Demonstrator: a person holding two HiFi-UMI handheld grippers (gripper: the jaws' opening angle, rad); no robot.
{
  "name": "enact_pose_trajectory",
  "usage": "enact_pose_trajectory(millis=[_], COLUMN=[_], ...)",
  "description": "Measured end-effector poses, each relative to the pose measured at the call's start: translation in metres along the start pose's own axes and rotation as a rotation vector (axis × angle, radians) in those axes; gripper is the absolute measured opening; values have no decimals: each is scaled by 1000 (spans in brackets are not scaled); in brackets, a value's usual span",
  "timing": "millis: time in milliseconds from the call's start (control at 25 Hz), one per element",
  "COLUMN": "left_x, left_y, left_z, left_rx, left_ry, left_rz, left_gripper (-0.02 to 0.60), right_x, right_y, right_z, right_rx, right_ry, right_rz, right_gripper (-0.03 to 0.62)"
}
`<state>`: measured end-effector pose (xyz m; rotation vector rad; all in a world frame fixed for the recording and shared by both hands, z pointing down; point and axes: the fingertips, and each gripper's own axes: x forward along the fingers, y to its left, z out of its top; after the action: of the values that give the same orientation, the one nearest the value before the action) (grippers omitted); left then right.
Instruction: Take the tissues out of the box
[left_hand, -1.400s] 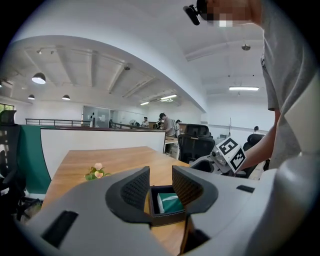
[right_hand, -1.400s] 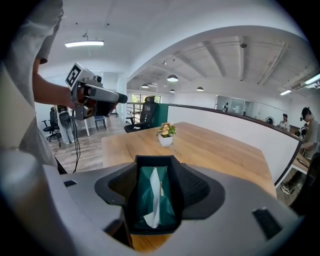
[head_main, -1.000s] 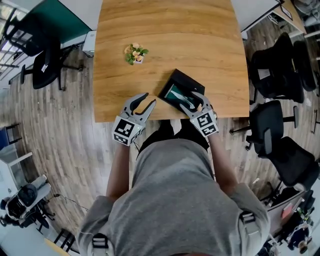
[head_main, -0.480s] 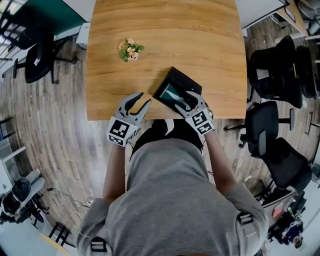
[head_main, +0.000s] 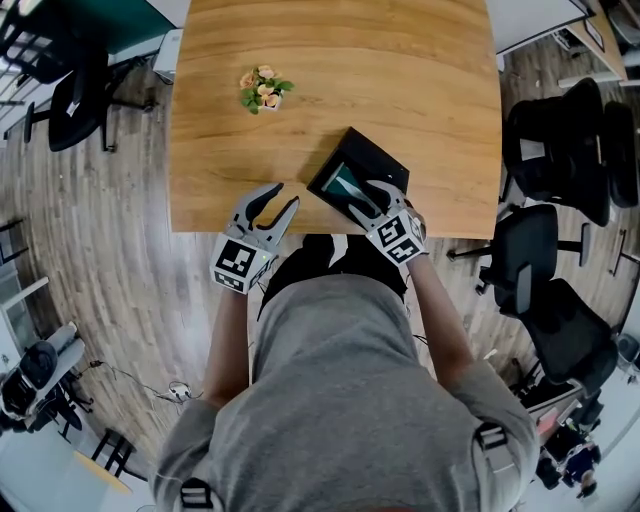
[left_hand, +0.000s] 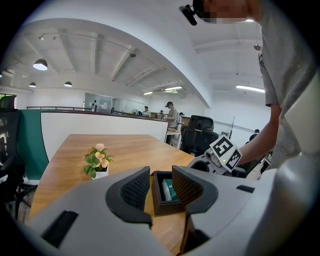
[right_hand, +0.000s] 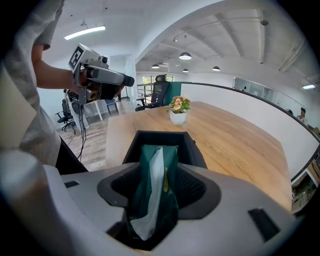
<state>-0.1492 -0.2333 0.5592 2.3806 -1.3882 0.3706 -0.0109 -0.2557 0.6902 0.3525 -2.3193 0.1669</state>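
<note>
Tissues, in a green pack (right_hand: 152, 192) with a white sheet showing at its slit, lie in the black box (head_main: 378, 158) near the front edge of the wooden table (head_main: 330, 60). The right gripper (head_main: 375, 195) reaches down into the box. Its jaws have just been closing, and the pads (right_hand: 192, 187) now lie against both sides of the pack. The left gripper (head_main: 272, 200) hangs over the table's front edge, just left of the box, with its jaws a little apart and nothing between them. A small flower pot (head_main: 262, 88) stands further back on the left. Office chairs (head_main: 560, 140) stand to the right of the table.
</note>
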Motion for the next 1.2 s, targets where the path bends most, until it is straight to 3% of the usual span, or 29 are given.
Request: enact_pose_trajectory(millis=[400,800,1200], left_x=[-2,-3,-12], left_y=[0,4,7], left_z=[-5,-3,-5], left_rx=[8,32,21], left_ry=[9,8,17], left_rz=[-2,4,21], left_gripper=[153,150,144], right_x=[8,11,9], right_y=[0,2,0], right_z=[-7,-14,-9], right_rx=[-20,-94,-89], right_ry=[84,151,122], right_rz=[-8,19,-2], right_gripper=[191,31,11])
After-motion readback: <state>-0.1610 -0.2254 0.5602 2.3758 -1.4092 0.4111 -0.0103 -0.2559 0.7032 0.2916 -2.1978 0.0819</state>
